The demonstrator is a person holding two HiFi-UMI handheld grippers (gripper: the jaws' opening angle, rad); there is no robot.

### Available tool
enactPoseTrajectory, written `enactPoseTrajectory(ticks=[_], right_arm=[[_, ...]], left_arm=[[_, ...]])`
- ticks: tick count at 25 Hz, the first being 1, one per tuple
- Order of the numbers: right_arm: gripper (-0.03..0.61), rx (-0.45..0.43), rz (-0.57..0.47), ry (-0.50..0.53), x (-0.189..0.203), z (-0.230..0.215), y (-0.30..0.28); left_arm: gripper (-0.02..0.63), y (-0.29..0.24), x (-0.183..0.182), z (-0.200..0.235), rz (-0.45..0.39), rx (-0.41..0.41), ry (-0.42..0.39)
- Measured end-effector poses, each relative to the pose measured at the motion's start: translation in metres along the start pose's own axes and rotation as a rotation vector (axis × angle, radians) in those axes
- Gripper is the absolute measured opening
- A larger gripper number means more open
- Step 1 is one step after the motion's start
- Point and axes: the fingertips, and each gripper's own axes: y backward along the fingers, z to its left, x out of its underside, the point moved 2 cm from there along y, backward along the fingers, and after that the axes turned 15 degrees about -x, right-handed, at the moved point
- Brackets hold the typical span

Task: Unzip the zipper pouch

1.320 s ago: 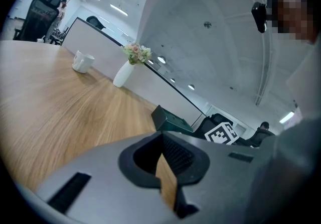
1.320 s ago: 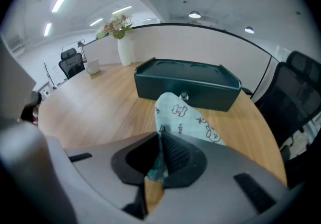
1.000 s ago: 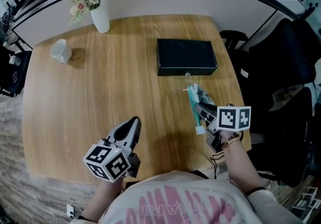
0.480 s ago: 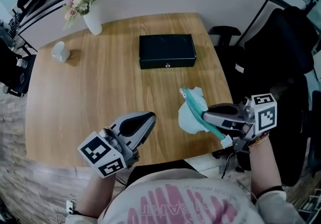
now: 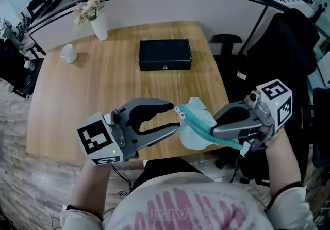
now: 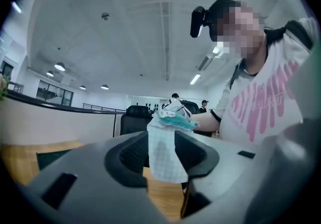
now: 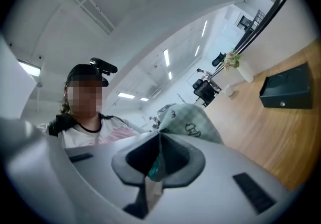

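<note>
The zipper pouch [image 5: 197, 137] is pale checked fabric with a teal zipper along its top, held up above the table's near edge. My right gripper [image 5: 216, 127] is shut on the zipper end of the pouch [image 7: 193, 122], with fabric and teal tape pinched between its jaws. My left gripper [image 5: 176, 116] faces it from the left with its jaws opening. The pouch's free end [image 6: 163, 153] hangs in the gap between them, and the pads do not visibly press on it. The zipper pull is not clear in any view.
A black box [image 5: 165, 54] lies at the far middle of the wooden table [image 5: 103, 84]. A vase of flowers [image 5: 98, 23] and a white mug [image 5: 68, 53] stand at the far left. A black chair [image 5: 289, 43] stands off the table's right side.
The right gripper has lifted the pouch off the table and carried it left. The left gripper has come up to meet it, and its shut jaws have spread around the pouch's end.
</note>
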Motion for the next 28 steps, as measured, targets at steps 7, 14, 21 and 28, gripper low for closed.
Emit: enactPoseTrajectory(ticks=[7,14,21,28], right_arm=[[0.012,-0.124,0.130,0.006,0.011,0.032,-0.016],[0.014,-0.252,0.159,-0.019,0.005,0.042,-0.026],[0.017,-0.294,0.052,-0.039,-0.014,0.034,-0.015],[0.068,-0.043,-0.037,0.007,-0.029,-0.005,0.008]], left_arm=[[0.239,-0.015,-0.012,-0.046,0.033,0.141,-0.242],[0.213,-0.014,-0.046,-0.070,-0.064,0.244,-0.269],[0.021,-0.016,-0.064,-0.071,-0.105,0.182,-0.205],[0.012,-0.018,-0.045,-0.036,-0.059,-0.161,-0.144]])
